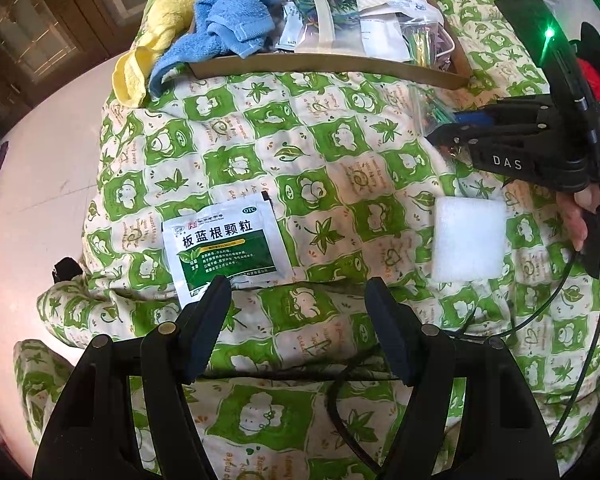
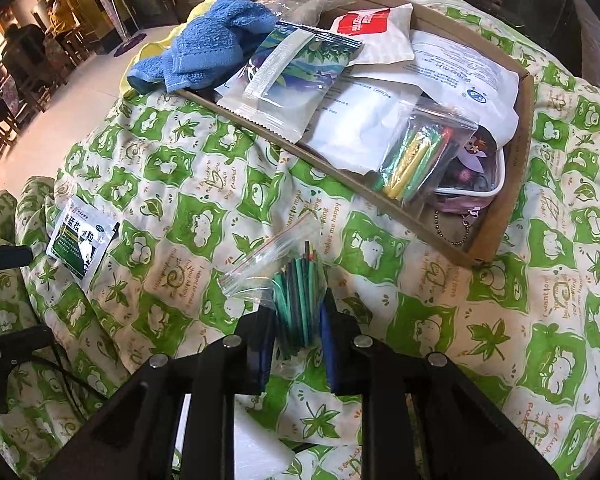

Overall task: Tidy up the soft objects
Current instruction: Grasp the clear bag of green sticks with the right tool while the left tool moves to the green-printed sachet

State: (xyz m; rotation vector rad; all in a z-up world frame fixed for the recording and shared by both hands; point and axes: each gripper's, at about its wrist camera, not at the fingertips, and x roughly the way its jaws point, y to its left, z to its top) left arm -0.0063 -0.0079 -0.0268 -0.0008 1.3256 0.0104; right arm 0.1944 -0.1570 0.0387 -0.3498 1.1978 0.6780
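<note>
Left wrist view: the left hand-held gripper [image 1: 296,292] hangs wide and empty over the green quilt [image 1: 332,148] — a medicine sachet [image 1: 224,244] just beside its left finger, a white foam pad [image 1: 470,238] off to the right.

Right wrist view: the right hand-held gripper [image 2: 296,312] is clamped on a clear bag of green sticks [image 2: 290,284] — near the cardboard tray [image 2: 512,184].

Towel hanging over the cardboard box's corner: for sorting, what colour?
Blue terry towel, clearest in the right wrist view.

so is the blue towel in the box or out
Half in. The blue towel lies bunched over the box corner, one end hanging out onto the quilt.
</note>
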